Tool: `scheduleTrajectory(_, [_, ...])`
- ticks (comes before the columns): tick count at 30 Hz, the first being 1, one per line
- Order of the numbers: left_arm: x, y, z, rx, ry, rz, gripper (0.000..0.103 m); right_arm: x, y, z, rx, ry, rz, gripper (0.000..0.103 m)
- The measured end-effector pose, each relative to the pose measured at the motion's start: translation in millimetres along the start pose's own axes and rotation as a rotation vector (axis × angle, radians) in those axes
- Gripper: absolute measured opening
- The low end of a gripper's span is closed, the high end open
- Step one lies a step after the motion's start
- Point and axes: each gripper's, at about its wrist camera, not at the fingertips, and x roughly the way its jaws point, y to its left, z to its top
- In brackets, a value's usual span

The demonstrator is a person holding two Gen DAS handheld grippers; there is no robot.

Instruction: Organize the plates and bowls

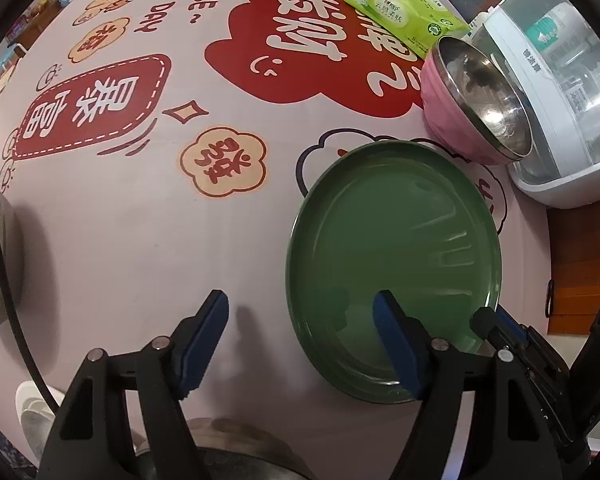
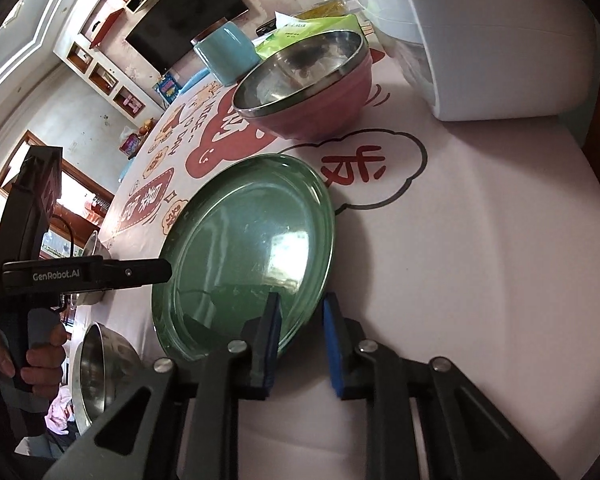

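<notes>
The right tool (image 2: 300,338) is set astride the near rim of the green plate (image 2: 244,256), its blue pads (image 2: 272,332) narrowly parted and not seen pressing the rim. The left tool (image 1: 300,340) is held wide open, one finger (image 1: 396,344) over the plate at 5 o'clock. The plate is laid flat on the bench (image 1: 140,240). A pink bowl (image 1: 472,100) is seen just beyond it at 1 o'clock, a tissue pack (image 1: 400,12) farther behind, a steel bowl (image 2: 100,364) at 9 o'clock.
</notes>
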Motion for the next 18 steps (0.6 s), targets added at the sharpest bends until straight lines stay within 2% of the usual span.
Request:
scheduleTrajectory(4, [6,0,2,0.003,0.006,0.006,0.069,1,-3,1,-0.003,0.004,-0.004,0.014])
scheduleTrajectory(10, [13,1,5,0.001,0.023,0.009,0.057,1,-3,1,-0.012,0.007,0.000,0.014])
scheduleTrajectory(14, [13,1,7,0.010,0.016,0.006,0.053,2,-3,2,-0.012,0.008,0.004,0.014])
scheduleTrajectory(18, [12,-1,8,0.023,0.005,0.010,0.041,2,-4,1,-0.014,0.009,0.008,0.014])
